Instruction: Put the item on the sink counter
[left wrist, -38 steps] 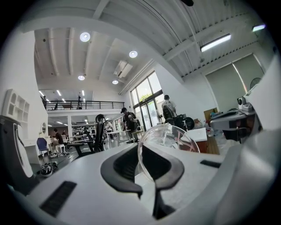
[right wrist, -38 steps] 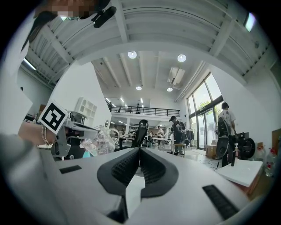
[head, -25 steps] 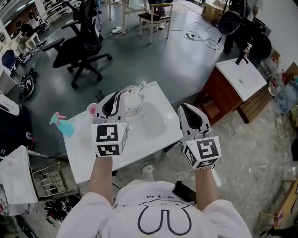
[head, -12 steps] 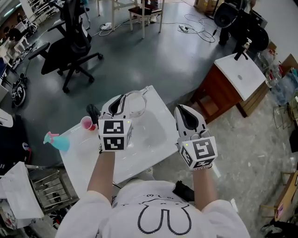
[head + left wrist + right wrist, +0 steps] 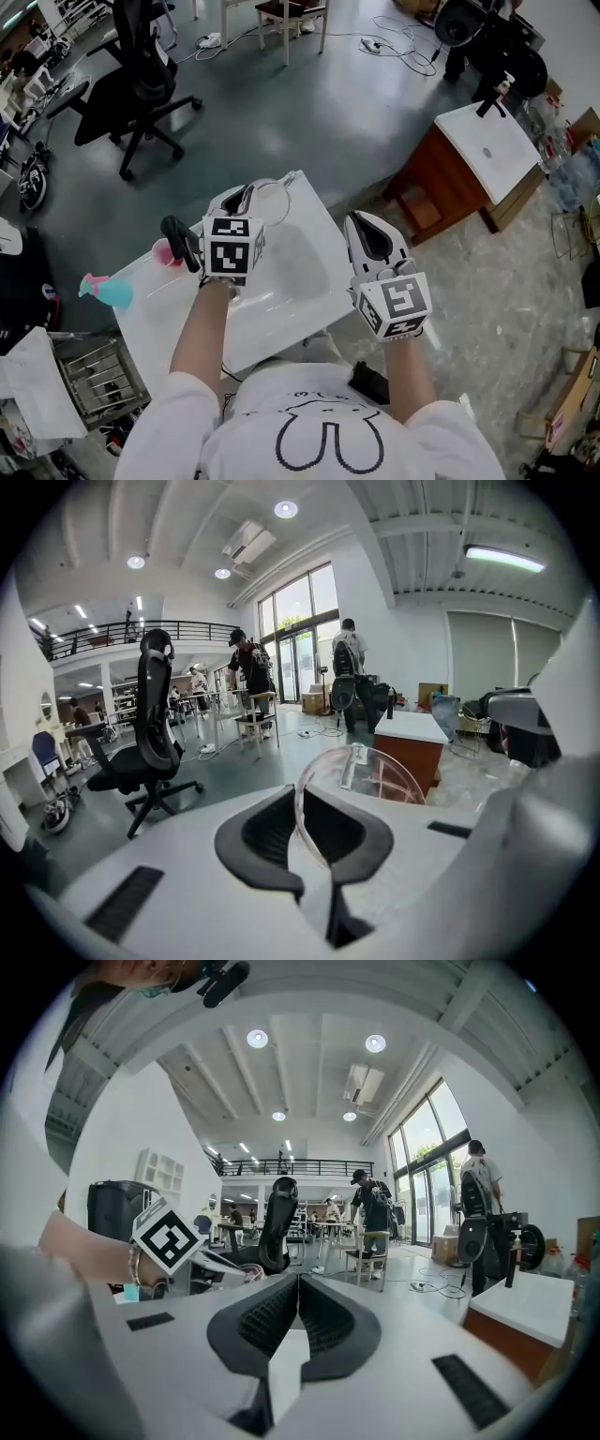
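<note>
A clear glass jug (image 5: pixel 274 199) with a spout is over the far edge of the white sink counter (image 5: pixel 169 314). My left gripper (image 5: pixel 246 195) is shut on its rim. In the left gripper view the thin glass wall of the jug (image 5: pixel 375 775) runs between the closed pads of my left gripper (image 5: pixel 298 803). Whether the jug rests on the counter I cannot tell. My right gripper (image 5: pixel 361 220) hovers at the counter's right edge, shut with nothing in it. The right gripper view shows the pads of the right gripper (image 5: pixel 298 1288) pressed together.
The counter has a basin (image 5: pixel 300 272), a black faucet (image 5: pixel 178 239), a pink cup (image 5: pixel 167 253) and a teal spray bottle (image 5: pixel 103 291) at its left. A black office chair (image 5: pixel 141 84) stands beyond, a wooden cabinet with a white top (image 5: pixel 487 150) at the right, a wire rack (image 5: pixel 94 375) lower left.
My left gripper has carried the glass jug from over the basin toward the counter's far edge. The right gripper has barely moved.
</note>
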